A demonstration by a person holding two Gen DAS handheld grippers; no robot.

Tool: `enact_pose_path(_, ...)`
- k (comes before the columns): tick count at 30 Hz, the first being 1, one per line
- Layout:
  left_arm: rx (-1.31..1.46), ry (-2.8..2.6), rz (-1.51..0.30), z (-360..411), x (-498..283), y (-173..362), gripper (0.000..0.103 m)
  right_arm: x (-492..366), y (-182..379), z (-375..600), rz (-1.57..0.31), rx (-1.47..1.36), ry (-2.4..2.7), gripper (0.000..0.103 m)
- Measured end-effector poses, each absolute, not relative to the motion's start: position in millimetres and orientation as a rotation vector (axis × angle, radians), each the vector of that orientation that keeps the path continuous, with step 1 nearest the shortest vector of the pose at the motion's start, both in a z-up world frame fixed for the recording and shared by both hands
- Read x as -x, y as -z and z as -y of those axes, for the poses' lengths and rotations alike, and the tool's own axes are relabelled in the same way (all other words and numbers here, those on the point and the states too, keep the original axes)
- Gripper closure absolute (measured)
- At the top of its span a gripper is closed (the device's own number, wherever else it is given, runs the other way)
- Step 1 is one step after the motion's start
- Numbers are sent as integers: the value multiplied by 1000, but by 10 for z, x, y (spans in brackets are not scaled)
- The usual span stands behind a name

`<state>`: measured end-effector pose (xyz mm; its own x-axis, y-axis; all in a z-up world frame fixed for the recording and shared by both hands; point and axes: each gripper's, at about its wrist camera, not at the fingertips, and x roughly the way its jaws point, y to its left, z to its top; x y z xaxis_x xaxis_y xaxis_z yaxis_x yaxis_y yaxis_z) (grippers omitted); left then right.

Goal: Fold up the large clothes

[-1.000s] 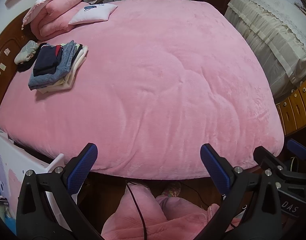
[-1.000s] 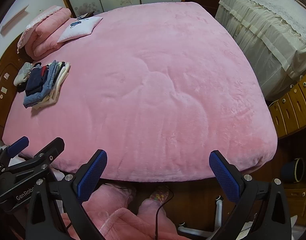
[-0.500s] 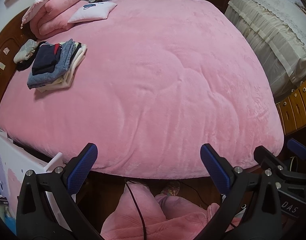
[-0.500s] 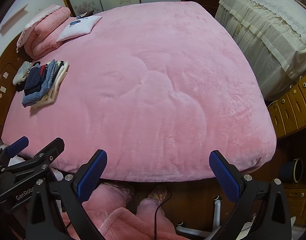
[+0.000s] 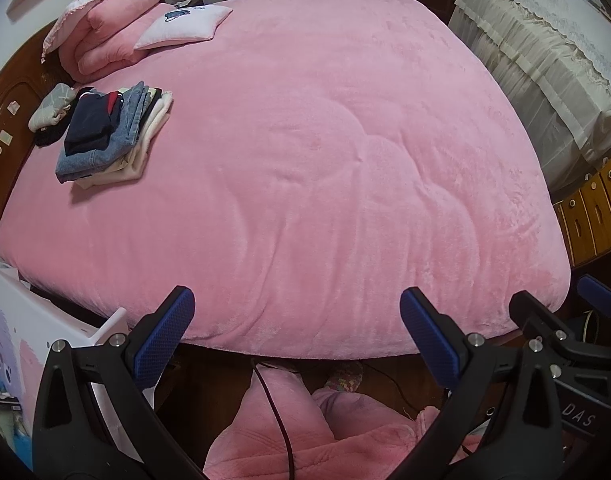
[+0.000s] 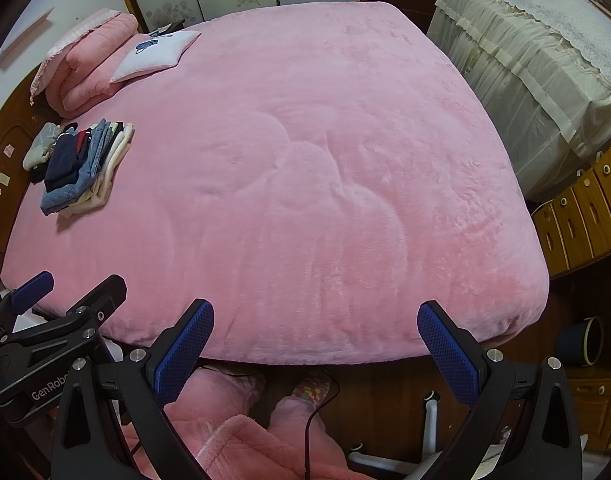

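A stack of folded clothes (image 5: 109,136), with a dark garment on top of denim and cream pieces, lies at the bed's left side near the headboard; the right wrist view shows the stack (image 6: 81,168) too. The pink fleece bedcover (image 5: 325,140) lies smooth, with no loose garment on it. My left gripper (image 5: 295,300) hovers open over the bed's near edge, holding nothing. My right gripper (image 6: 315,312) is open and empty beside it, to its right. Each view catches the other gripper at its side edge.
A folded pink quilt (image 5: 105,40) and a white pillow (image 5: 185,26) sit at the far left. A cream-covered piece of furniture (image 5: 545,60) and wooden drawers (image 5: 593,208) stand on the right. The person's legs in pink fleece (image 5: 305,432) are below, and a dark bin (image 6: 585,340) sits on the floor.
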<state>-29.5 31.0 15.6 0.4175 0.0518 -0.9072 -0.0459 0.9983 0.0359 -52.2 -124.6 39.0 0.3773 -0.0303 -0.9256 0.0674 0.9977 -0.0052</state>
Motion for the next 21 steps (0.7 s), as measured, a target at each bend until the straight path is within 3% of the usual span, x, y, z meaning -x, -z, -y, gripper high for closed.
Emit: enact_pose_path(21,-15,-51,-1143,-353,271,-148,1,439,-375,1360,-1188,-30,56,0)
